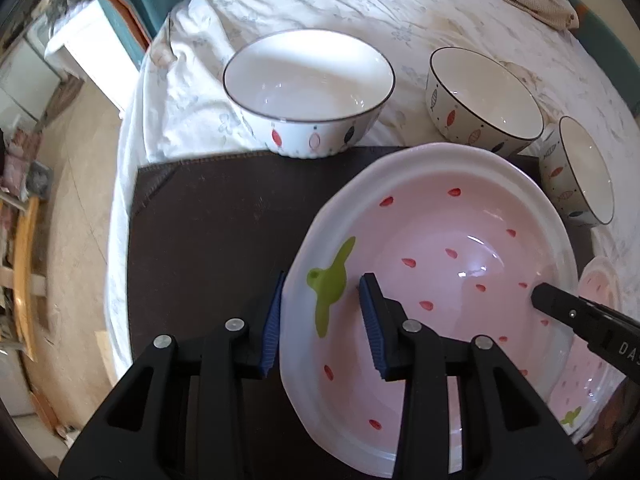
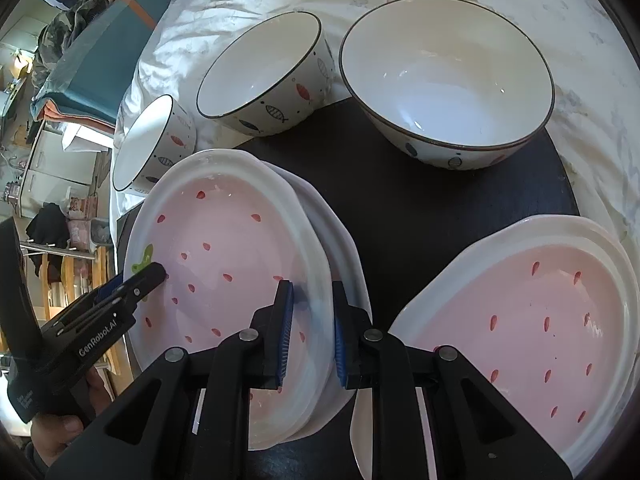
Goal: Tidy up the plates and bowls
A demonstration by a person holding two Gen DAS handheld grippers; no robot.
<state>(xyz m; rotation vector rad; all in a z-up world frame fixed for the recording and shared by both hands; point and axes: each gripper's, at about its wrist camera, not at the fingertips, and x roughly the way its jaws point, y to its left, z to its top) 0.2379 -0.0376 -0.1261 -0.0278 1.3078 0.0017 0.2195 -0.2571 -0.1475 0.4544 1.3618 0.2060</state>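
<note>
A pink strawberry plate (image 1: 460, 264) lies on a dark mat (image 1: 216, 232), on top of another like it. My left gripper (image 1: 320, 320) straddles the top plate's left rim, blue pads on either side, jaws apart with a gap. My right gripper (image 2: 308, 332) straddles the right rim of the same stack (image 2: 224, 248), pads close to the rim; its finger shows in the left wrist view (image 1: 560, 304). A third strawberry plate (image 2: 540, 320) lies to the right. A big fish-pattern bowl (image 1: 308, 88) and two smaller ones (image 1: 480, 96) (image 1: 580, 168) stand behind.
The mat lies on a round table with a white cloth (image 1: 320, 4). The table edge drops to the floor (image 1: 80, 200) on the left. Furniture and clutter stand beyond the table (image 2: 60, 160).
</note>
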